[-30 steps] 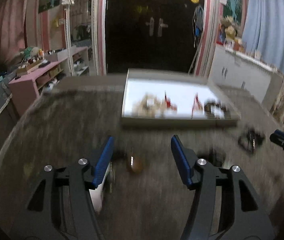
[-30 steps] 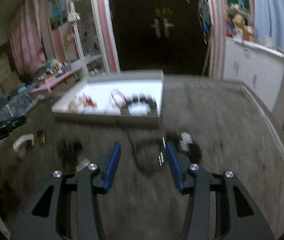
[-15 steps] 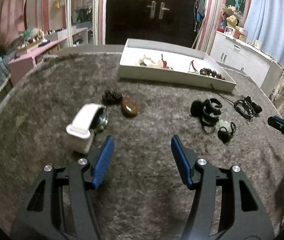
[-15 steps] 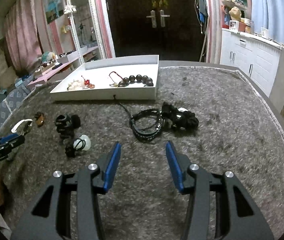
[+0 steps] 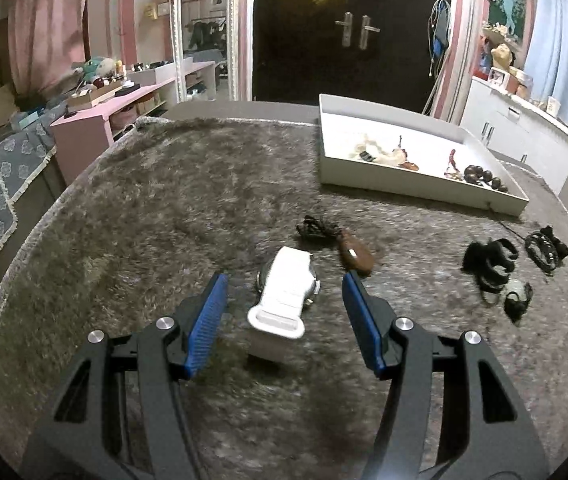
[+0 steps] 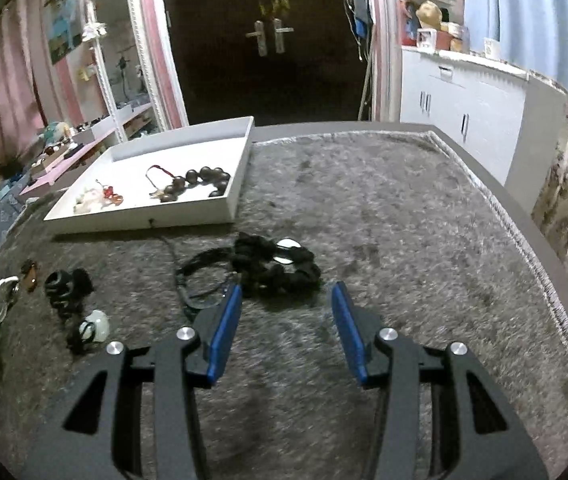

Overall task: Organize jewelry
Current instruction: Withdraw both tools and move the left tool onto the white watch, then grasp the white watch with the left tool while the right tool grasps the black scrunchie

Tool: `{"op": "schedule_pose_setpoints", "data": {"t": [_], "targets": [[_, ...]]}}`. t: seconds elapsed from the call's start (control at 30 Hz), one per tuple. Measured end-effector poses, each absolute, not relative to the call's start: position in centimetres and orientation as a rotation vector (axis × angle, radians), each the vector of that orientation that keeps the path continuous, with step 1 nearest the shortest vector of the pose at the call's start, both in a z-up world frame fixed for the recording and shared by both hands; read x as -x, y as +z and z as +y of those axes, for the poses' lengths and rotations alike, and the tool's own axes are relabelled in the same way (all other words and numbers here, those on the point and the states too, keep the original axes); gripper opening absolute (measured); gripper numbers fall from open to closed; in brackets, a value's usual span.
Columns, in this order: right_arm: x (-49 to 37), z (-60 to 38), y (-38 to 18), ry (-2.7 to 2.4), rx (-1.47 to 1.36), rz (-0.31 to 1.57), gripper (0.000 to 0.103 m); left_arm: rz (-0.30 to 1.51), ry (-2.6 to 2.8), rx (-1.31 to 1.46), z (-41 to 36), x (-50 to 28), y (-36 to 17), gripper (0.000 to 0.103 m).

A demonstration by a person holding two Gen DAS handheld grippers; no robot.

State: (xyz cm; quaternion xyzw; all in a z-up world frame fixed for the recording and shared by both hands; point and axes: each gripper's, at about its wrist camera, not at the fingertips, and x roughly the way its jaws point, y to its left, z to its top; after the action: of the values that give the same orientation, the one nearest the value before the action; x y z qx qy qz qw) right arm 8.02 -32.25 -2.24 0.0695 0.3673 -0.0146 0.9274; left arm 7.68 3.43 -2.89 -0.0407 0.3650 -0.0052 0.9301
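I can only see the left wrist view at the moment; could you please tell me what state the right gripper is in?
Observer: The right gripper is open, with nothing pressed between its fingers.
Operator: Thank you. What lies closest to it?
Observer: A tangle of black cords lies on the rug just ahead of its fingertips, with a white disc at the far side.
Operator: And how do the dark beads in the tray lie?
Observer: The dark beads curl round in a curve next to the right wall of the tray.
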Motion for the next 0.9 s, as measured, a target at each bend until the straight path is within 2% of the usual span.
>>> {"op": "schedule_pose_setpoints", "data": {"t": [0.17,0.37,0.57,0.6,0.63,0.7,0.9], "targets": [[-9.2,-32.7,-3.2,-0.031,-0.142,0.778,0.048,0.782,-0.028,0.079,3.1,-8.7,-3.9,0.059],[-10.6,-33.0,-4.0,-0.041,-0.143,0.795,0.048,0.819,-0.045,0.067,2.6,-9.5,-4.9,0.037],[-11.8,-32.7,-5.1,-0.022,-0.152,0.823,0.045,0.826,-0.041,0.086,3.0,-9.8,-5.1,0.03],[-12.1,-32.6,-5.3,-0.018,-0.148,0.829,0.039,0.826,-0.041,0.085,3.0,-9.8,-5.1,0.03],[-12.3,-32.5,-5.5,-0.012,-0.143,0.841,0.022,0.826,-0.041,0.085,3.0,-9.8,-5.2,0.03],[-12.5,-32.2,-5.7,0.003,-0.134,0.851,0.005,0.825,-0.041,0.087,3.0,-9.9,-5.2,0.03],[-11.5,-32.3,-4.7,0.004,-0.127,0.803,0.003,0.826,-0.043,0.101,3.3,-9.8,-5.1,0.025]]}}
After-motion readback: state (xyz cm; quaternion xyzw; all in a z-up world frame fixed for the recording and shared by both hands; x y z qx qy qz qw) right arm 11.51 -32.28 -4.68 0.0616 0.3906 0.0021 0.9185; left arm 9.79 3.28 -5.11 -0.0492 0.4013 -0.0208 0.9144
